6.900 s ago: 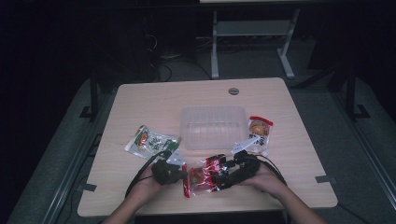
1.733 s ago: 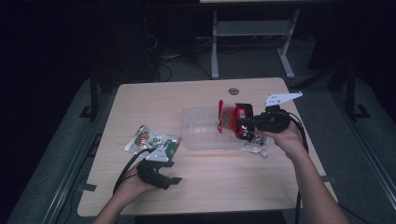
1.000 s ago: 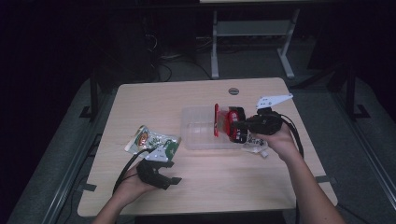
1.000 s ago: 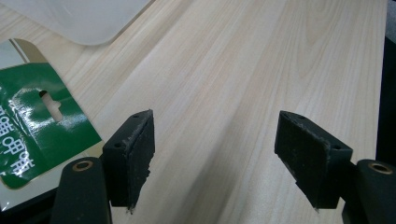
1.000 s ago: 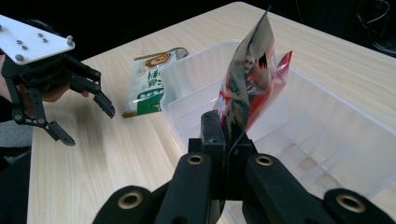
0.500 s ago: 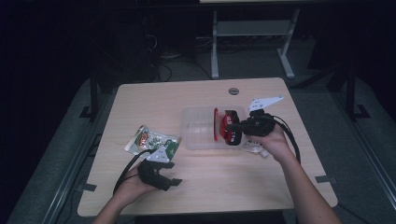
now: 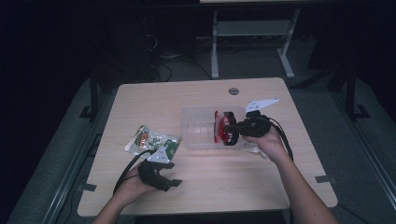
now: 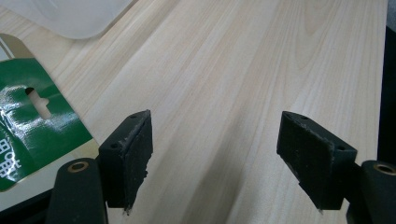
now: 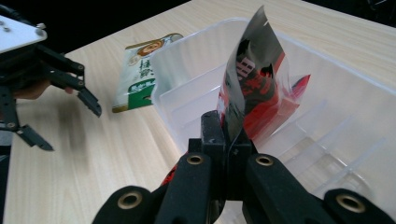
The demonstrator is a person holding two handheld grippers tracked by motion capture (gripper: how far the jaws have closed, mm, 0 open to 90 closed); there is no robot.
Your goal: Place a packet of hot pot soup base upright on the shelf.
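While the right tool (image 9: 229,140) grips the red packet (image 9: 254,88) upright over the clear bin (image 7: 198,133) mid-counter, nothing lies inside yet | green packet (image 7: 152,140), near left edge, waits | left tool (image 8: 215,158) open, empty.

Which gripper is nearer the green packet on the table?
Left. The left gripper rests open on the table just beside the green packet; the right gripper holds a red packet over the clear bin.

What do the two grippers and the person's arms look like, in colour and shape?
Both the left gripper and the right gripper are black, with brass-coloured rivets at the joints. The right one carries a pale three-cornered plate. A black cable trails from the left. No sleeves are visible on the forearms.
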